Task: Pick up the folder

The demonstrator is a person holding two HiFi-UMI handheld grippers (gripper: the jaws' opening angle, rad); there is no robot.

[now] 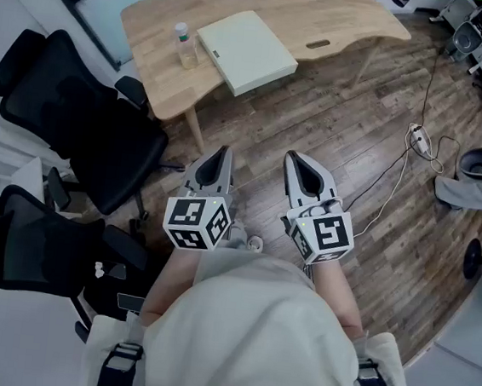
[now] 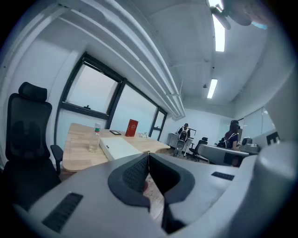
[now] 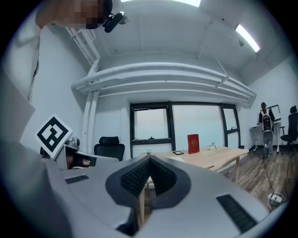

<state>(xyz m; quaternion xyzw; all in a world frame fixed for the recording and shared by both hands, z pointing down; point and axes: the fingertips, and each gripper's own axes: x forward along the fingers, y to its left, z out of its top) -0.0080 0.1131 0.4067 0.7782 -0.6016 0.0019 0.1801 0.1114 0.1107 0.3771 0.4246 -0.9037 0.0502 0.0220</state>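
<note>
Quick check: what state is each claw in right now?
Left claw: closed, holding nothing.
Right claw: closed, holding nothing.

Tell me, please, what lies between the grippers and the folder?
In the head view, only bare wooden floor and the near edge of the table lie between the left gripper, the right gripper and the folder.

folder (image 1: 245,51) on desk (image 1: 353,24), bottle (image 1: 186,47) just L of it, chairs (image 1: 85,124) L of desk
</note>
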